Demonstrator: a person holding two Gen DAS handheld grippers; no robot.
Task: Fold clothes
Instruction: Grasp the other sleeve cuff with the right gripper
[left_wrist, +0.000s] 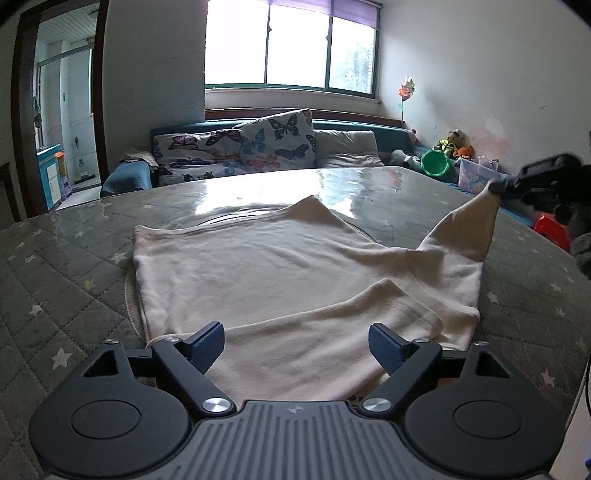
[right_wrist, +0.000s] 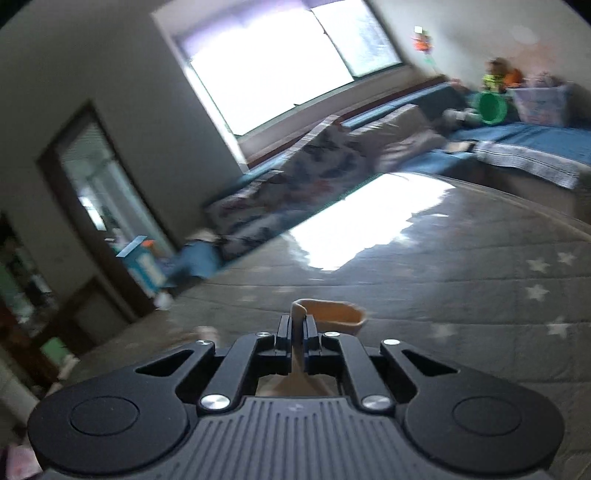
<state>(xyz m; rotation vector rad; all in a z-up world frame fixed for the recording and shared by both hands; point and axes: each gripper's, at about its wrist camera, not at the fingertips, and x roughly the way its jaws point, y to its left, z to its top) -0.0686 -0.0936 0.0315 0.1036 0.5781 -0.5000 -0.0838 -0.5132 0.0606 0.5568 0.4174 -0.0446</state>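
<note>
A cream garment (left_wrist: 266, 273) lies spread on the grey star-quilted table (left_wrist: 66, 258), its near part folded over. My left gripper (left_wrist: 297, 343) hovers low over the garment's near edge, jaws wide open, with nothing pressed between the blue pads (left_wrist: 208, 343). At the far right my right gripper (left_wrist: 496, 186) holds one corner of the cloth pulled up off the table into a peak. In the blurred right wrist view the right gripper (right_wrist: 297, 332) is shut on a strip of the cream cloth (right_wrist: 332, 314), which curls out past the fingertips.
A glossy sheet covers the table's far half (left_wrist: 295, 188). Behind it stands a sofa with butterfly cushions (left_wrist: 258, 147) under a window. A green bucket (left_wrist: 436, 162), soft toys and a clear box (left_wrist: 476, 173) lie at the right; a red stool (left_wrist: 552, 230) stands beside the table.
</note>
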